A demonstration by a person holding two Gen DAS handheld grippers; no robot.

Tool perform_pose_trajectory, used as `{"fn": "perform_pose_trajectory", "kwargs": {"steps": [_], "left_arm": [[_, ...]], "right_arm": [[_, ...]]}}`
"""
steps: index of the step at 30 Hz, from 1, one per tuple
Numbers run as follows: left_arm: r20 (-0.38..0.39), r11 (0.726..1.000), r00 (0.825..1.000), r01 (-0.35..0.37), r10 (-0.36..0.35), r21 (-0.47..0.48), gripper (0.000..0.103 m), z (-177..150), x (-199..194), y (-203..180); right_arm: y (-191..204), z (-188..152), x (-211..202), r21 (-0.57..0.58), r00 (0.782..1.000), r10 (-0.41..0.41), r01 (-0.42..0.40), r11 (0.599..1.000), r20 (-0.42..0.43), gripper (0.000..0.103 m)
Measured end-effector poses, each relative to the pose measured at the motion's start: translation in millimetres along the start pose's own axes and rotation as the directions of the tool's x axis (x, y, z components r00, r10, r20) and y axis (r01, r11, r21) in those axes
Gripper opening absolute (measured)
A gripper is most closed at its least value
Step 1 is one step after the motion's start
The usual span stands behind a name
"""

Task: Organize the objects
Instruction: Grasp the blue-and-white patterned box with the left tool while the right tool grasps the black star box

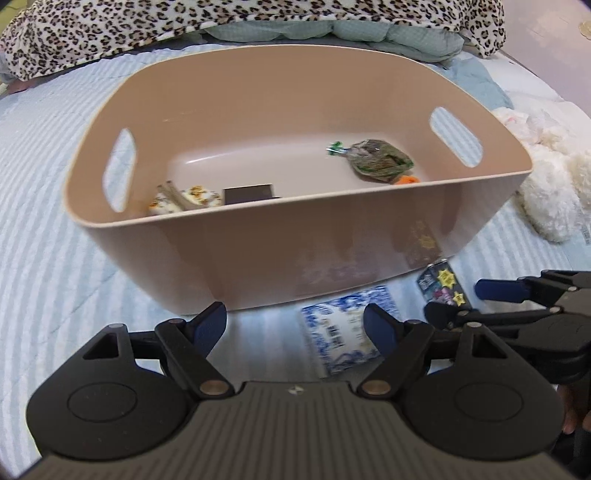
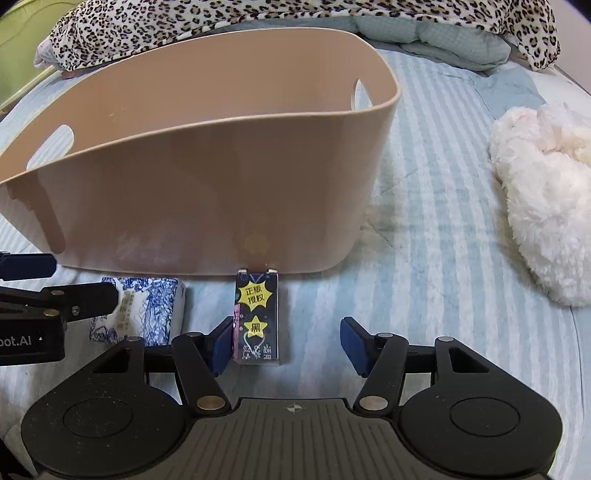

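Note:
A beige plastic basket (image 1: 332, 236) stands on the striped bedspread; it also shows in the right wrist view (image 2: 207, 177). Inside lie a green snack packet (image 1: 380, 159), a dark flat box (image 1: 249, 194) and a floral packet (image 1: 184, 201). A blue-and-white tissue pack (image 1: 341, 334) lies in front of the basket, between my open left gripper's (image 1: 297, 326) fingers but nearer the right one. A small black box with yellow stars (image 2: 257, 319) lies next to the tissue pack (image 2: 147, 312). My right gripper (image 2: 284, 345) is open around it, the left finger (image 2: 221, 345) touching its side.
A white plush toy (image 2: 543, 199) lies on the bed to the right. A leopard-print blanket (image 1: 221, 22) and a pale green quilt (image 2: 443, 40) are bunched behind the basket. The right gripper shows at the right edge of the left wrist view (image 1: 517, 299).

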State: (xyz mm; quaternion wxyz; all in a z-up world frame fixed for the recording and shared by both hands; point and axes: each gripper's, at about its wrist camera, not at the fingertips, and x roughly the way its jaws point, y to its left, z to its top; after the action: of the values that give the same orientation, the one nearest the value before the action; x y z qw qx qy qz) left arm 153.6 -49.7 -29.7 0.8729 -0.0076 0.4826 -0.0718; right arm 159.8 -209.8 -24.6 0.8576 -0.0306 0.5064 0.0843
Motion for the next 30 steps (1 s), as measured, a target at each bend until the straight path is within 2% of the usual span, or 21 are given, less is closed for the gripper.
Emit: {"fn": "perform_pose_trajectory", "kwargs": {"steps": [9,11,15,16,19,22,25,27,30], "left_arm": [[-0.062,0.997,0.998,0.007,-0.012,-0.077,0.086,4.4,25.5,-19.7],[-0.091,0.997,0.996,-0.009,0.002,-0.079,0.087,3.5,34.2,-21.5],[-0.086,0.998,0.996,-0.043,0.038,-0.053,0.086,0.4,34.7,-21.1],[-0.089,0.998,0.995,-0.047,0.042,-0.052,0.085,0.2,34.1,-19.3],[-0.095,0.997,0.994,-0.054,0.049,-0.05,0.072,-0.7,31.3,-12.2],[-0.095,0.998,0.995,-0.044,0.04,-0.039,0.068,-2.6,27.4,-6.6],[-0.094,0.999,0.995,-0.043,0.04,-0.028,0.066,-5.6,23.0,-3.9],[-0.094,0.999,0.995,-0.043,0.042,-0.009,0.066,-7.7,20.3,-3.6],[-0.091,0.999,0.996,-0.025,0.028,0.026,0.066,-9.7,17.5,-6.0]], "right_arm": [[-6.3,-7.0,-8.3,-0.003,1.0,0.017,-0.017,1.0,-0.001,0.064],[-4.8,-7.7,-8.5,-0.012,1.0,0.015,-0.015,1.0,0.0,0.064],[-7.1,-6.0,-7.0,-0.032,1.0,-0.001,0.001,0.999,0.008,0.064],[-7.1,-5.3,-6.2,-0.039,1.0,-0.004,0.004,0.999,0.008,0.064],[-1.5,-6.4,-6.5,-0.061,1.0,-0.008,0.009,0.998,0.018,0.064],[3.5,-5.1,-6.0,-0.08,0.999,-0.009,0.012,0.997,0.034,0.057],[4.2,-3.9,-7.3,-0.064,0.999,0.007,-0.005,0.998,0.041,0.042],[0.0,-4.0,-2.7,-0.05,0.999,0.023,-0.022,0.999,0.035,0.023],[-1.2,-5.0,-4.3,-0.032,0.999,0.044,-0.043,0.999,0.029,0.021]]}}
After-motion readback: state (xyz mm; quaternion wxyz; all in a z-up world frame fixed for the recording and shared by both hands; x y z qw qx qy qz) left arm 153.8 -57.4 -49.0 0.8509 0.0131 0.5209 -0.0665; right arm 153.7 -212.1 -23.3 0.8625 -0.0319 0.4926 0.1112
